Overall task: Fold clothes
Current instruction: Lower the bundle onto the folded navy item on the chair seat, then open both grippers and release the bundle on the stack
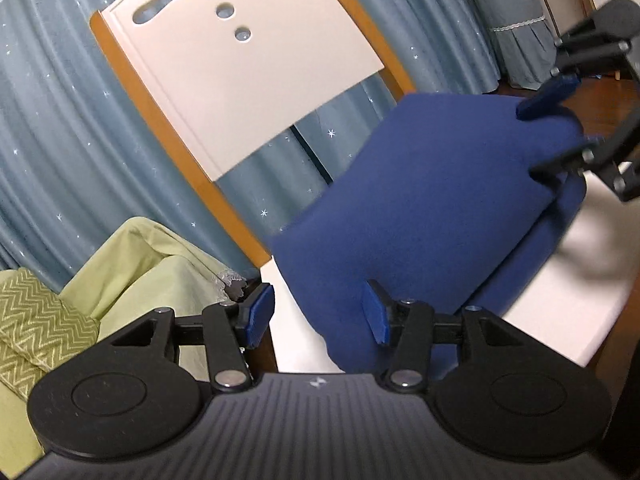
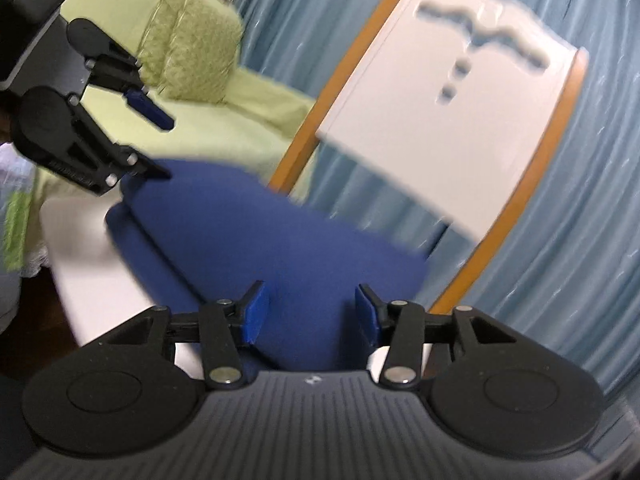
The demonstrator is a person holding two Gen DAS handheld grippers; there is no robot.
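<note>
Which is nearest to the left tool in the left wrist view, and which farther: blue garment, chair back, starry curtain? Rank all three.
1. Blue garment: between the left tool fingertips and to their right, on the white surface.
2. Chair back: white panel with orange rails, upper centre, beyond the garment.
3. Starry curtain: behind the chair, filling the background.

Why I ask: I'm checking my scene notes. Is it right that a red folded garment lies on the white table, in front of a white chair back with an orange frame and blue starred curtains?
Not quite: the garment is dark blue, not red, as the left wrist view shows clearly. The rest holds: it lies folded on the white table, in front of the white chair back with its orange frame and the blue starred curtains.
</note>
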